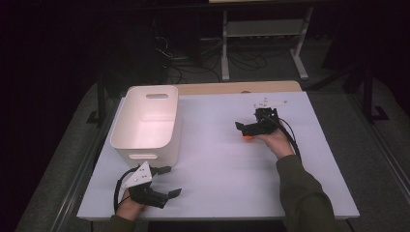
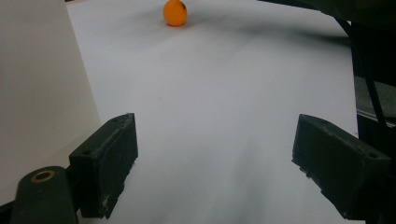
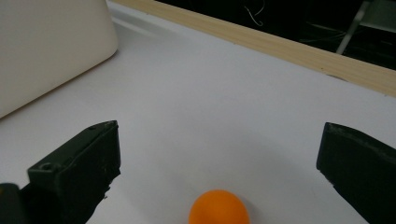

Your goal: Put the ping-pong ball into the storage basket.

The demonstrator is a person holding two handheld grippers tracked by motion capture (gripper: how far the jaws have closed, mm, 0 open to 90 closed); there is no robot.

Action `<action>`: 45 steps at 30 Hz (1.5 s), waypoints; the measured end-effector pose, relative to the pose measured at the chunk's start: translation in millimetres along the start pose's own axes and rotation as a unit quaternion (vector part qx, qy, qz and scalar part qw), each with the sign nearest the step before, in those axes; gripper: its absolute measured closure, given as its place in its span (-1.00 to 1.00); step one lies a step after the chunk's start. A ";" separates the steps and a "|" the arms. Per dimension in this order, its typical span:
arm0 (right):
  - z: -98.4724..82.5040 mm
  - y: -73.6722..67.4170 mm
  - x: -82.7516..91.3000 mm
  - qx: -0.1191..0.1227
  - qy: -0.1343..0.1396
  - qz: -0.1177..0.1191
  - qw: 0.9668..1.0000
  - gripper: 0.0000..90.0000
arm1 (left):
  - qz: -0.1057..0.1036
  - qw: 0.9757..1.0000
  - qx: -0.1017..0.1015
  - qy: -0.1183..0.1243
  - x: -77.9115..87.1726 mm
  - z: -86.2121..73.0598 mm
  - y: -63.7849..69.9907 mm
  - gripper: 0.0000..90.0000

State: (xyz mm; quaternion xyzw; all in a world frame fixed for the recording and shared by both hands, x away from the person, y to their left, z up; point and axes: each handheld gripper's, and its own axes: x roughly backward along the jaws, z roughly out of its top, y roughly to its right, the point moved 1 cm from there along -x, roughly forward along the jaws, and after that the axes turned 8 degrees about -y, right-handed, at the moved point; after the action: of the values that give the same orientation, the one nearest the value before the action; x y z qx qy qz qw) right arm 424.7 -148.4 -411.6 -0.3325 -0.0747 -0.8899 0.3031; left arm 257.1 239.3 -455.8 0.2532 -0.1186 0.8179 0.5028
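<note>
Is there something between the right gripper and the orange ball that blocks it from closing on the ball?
Nothing visible blocks it. In the right gripper view the orange ball lies on the bare white table between the open fingers of the right gripper, with free space on both sides. The white bin stands off to the side, well apart.

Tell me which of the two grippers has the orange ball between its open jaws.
The right gripper: the orange ball lies between its open jaws. The left gripper, beside the white bin, is far from it.
</note>
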 end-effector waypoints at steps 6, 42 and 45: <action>-2.5 -1.7 -3.8 0.001 -0.012 0.000 1.000 -1.00 | 0.000 1.000 -0.001 -0.001 -0.1 0.0 0.2 -0.69; -24.4 4.0 -24.7 -0.007 -0.059 -0.001 0.998 -1.00 | 0.002 1.000 -0.002 0.000 0.2 -0.1 0.4 -0.69; -26.4 3.6 -27.2 -0.003 -0.066 -0.002 0.998 -1.00 | 0.003 1.000 0.000 -0.001 -0.2 0.1 0.4 -0.69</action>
State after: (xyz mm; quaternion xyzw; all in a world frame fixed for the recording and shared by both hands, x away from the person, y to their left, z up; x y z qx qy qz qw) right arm 428.5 -146.9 -449.5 -0.3910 -0.0924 -0.8670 0.2947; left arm 256.9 238.9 -455.8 0.2532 -0.1198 0.8191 0.5006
